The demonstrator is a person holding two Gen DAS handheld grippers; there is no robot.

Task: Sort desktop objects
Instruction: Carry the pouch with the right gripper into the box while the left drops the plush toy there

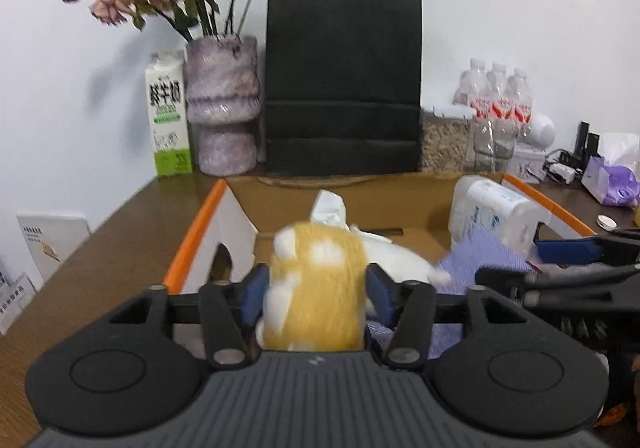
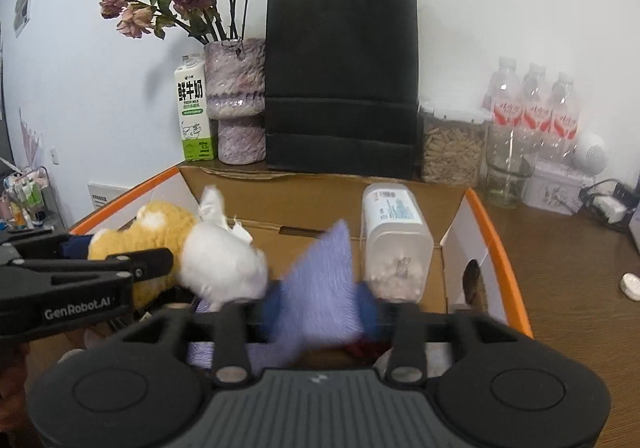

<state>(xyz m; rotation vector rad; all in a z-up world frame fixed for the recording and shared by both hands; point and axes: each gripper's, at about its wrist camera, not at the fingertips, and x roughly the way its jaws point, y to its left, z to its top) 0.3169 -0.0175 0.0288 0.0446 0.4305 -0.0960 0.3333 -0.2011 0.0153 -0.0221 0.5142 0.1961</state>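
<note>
Gripping a yellow-and-white plush toy [image 1: 316,288], the left gripper [image 1: 318,288] is pressing its blue pads against the toy's two sides, the jaws only partly closed around the soft body. In the right wrist view the toy's white end is sticking out to the right, past the fingers, so its long axis is running across the left gripper rather than along it.

Beside it, the right gripper [image 2: 320,306] is pinching a lavender cloth [image 2: 320,284], which is rising in a peak between its blue pads.

Both things are hanging over the open cardboard box [image 2: 496,248] with orange-edged flaps, directly ahead of and below both grippers. A clear plastic container [image 2: 394,244] is already standing inside, toward the box's right wall, just beyond the cloth. The toy is on the left side of the box, the cloth nearer the container, so each hand is probably lowering its load on its own side.
</note>
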